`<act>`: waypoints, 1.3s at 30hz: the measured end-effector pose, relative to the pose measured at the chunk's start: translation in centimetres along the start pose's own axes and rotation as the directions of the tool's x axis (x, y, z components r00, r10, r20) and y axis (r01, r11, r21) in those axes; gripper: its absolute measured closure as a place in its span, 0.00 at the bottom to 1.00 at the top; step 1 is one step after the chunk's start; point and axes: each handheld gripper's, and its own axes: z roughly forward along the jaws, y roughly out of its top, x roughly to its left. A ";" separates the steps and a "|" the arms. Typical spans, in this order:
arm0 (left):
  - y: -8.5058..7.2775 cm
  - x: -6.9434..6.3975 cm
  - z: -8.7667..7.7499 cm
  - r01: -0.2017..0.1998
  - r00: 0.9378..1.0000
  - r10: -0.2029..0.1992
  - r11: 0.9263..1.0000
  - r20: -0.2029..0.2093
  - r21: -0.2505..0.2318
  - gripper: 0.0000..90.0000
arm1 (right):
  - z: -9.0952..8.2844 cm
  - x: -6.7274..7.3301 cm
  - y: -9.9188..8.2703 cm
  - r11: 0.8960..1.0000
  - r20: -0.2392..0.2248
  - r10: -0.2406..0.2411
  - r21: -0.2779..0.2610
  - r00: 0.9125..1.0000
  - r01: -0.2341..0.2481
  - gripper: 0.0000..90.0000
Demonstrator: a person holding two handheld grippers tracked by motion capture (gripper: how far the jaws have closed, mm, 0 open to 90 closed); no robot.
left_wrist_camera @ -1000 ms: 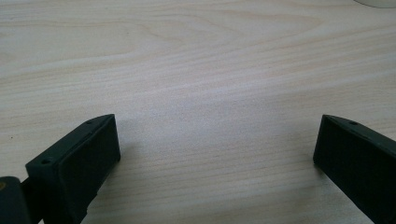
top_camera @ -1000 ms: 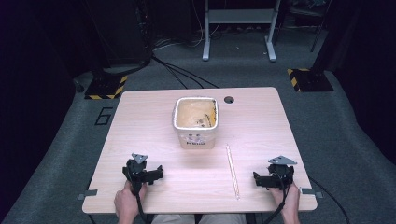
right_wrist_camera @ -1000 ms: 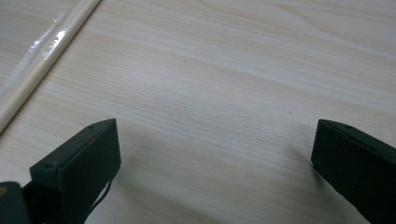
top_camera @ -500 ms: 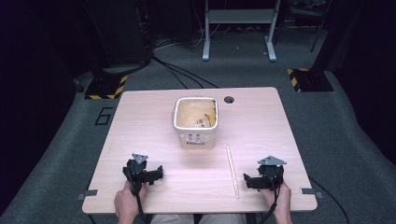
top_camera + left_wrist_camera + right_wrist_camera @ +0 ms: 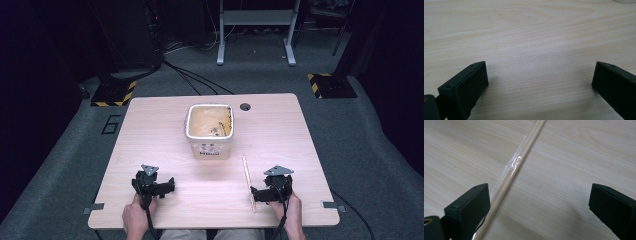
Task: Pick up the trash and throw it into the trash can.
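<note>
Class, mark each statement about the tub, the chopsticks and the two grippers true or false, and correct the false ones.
1. The tub stands upright on the table. True.
2. The right gripper is shut on the chopsticks. False: it is open, and they lie on the table beside one finger.
3. The left gripper is open. True.
4. The chopsticks are bare. False: they sit in a clear wrapper.

Tables: 1, the table (image 5: 150, 140), centre of frame.
Containers: 1, the tub (image 5: 210, 131), upper centre of the table.
Chopsticks: 1 wrapped pair (image 5: 247, 181), lower right.
Grippers: 2, the left gripper (image 5: 167, 187) lower left, the right gripper (image 5: 254, 194) lower right.
Hands: 2, bottom edge.
</note>
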 end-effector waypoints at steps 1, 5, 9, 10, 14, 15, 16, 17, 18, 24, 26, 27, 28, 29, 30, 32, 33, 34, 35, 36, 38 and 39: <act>0.0 0.0 0.0 0.000 1.000 0.000 1.000 0.000 0.000 0.00 | 0.1 0.2 0.1 1.000 0.001 -0.008 0.002 1.000 0.008 0.04; 0.0 0.0 0.0 0.000 1.000 0.000 1.000 0.000 0.000 0.00 | 0.5 0.8 0.6 1.000 -0.012 -0.021 0.021 1.000 0.021 0.04; 0.0 0.0 0.0 -0.001 1.000 0.001 1.000 0.001 0.000 0.00 | 0.9 1.4 1.1 0.999 -0.024 -0.028 0.022 0.999 0.028 0.05; 0.0 0.0 0.0 -0.001 1.000 0.001 1.000 0.001 0.000 0.00 | 0.9 1.4 1.1 0.999 -0.024 -0.028 0.022 0.999 0.028 0.05; 0.0 0.0 0.0 -0.001 1.000 0.001 1.000 0.002 0.000 0.00 | 1.5 1.8 1.4 0.999 -0.032 -0.041 0.030 0.999 0.042 0.04; 0.0 0.0 0.0 -0.001 1.000 0.001 1.000 0.002 0.000 0.00 | 1.5 1.9 1.4 0.999 -0.031 -0.034 0.036 0.999 0.035 0.04; 0.0 0.0 0.0 -0.001 1.000 0.001 1.000 0.003 0.000 0.00 | 1.6 2.0 1.5 0.998 -0.035 -0.036 0.041 0.999 0.038 0.04; 0.0 0.0 0.0 -0.001 1.000 0.001 1.000 0.003 0.000 0.00 | 1.6 2.0 1.5 0.998 -0.035 -0.036 0.041 0.999 0.038 0.04; 0.0 0.0 0.0 -0.001 1.000 0.001 1.000 0.002 0.000 0.00 | 1.7 2.1 1.6 0.998 -0.034 -0.045 0.047 0.998 0.047 0.04; 0.0 0.0 0.0 -0.001 1.000 0.001 1.000 0.003 0.000 0.00 | 1.9 2.7 1.8 0.997 -0.036 -0.062 0.051 0.997 0.064 0.19; 0.0 0.0 0.0 -0.002 1.000 0.002 1.000 0.004 0.000 0.00 | 2.1 2.9 1.8 0.996 -0.037 -0.057 0.060 0.998 0.059 0.30; 0.0 0.0 0.0 -0.002 1.000 0.002 1.000 0.004 0.000 0.00 | 2.1 2.9 1.8 0.996 -0.037 -0.057 0.060 0.998 0.059 0.30; 0.0 0.0 0.0 -0.003 1.000 0.003 1.000 0.004 0.001 0.00 | 2.1 3.0 1.9 0.997 -0.029 -0.056 0.060 0.998 0.058 0.35; 0.0 0.0 0.0 -0.002 1.000 0.002 1.000 0.004 0.000 0.00 | 2.1 3.0 1.9 0.997 -0.029 -0.056 0.060 0.998 0.058 0.35; 0.0 0.0 0.0 -0.002 1.000 0.002 1.000 0.004 0.001 0.00 | 2.1 3.0 2.0 0.997 -0.027 -0.046 0.060 0.999 0.048 0.44; 0.0 0.0 0.0 -0.002 1.000 0.002 1.000 0.004 0.000 0.00 | 2.0 2.9 2.1 0.997 -0.024 -0.054 0.060 0.998 0.055 0.52; 0.0 0.0 0.0 -0.002 1.000 0.002 1.000 0.004 0.000 0.00 | 2.0 2.9 2.1 0.997 -0.024 -0.048 0.060 0.999 0.049 0.58; 0.0 0.0 0.0 -0.002 1.000 0.002 1.000 0.004 0.000 0.00 | 2.0 2.9 2.2 0.997 -0.027 -0.048 0.060 0.999 0.049 0.60; 0.0 0.0 0.0 -0.002 1.000 0.002 1.000 0.004 0.000 0.00 | 1.9 2.9 2.1 0.997 -0.029 -0.051 0.059 0.998 0.053 0.65; 0.0 0.0 0.0 -0.003 1.000 0.003 1.000 0.004 0.000 0.00 | 1.9 2.8 2.1 0.997 -0.030 -0.051 0.056 0.998 0.052 0.69; 0.0 0.0 0.0 -0.002 1.000 0.002 1.000 0.006 0.000 0.00 | 1.8 2.7 2.1 0.997 -0.033 -0.046 0.055 0.998 0.048 0.76; 0.0 0.0 0.0 -0.002 1.000 0.002 1.000 0.005 0.000 0.00 | 1.8 2.6 2.1 0.998 -0.036 -0.040 0.054 0.999 0.042 0.78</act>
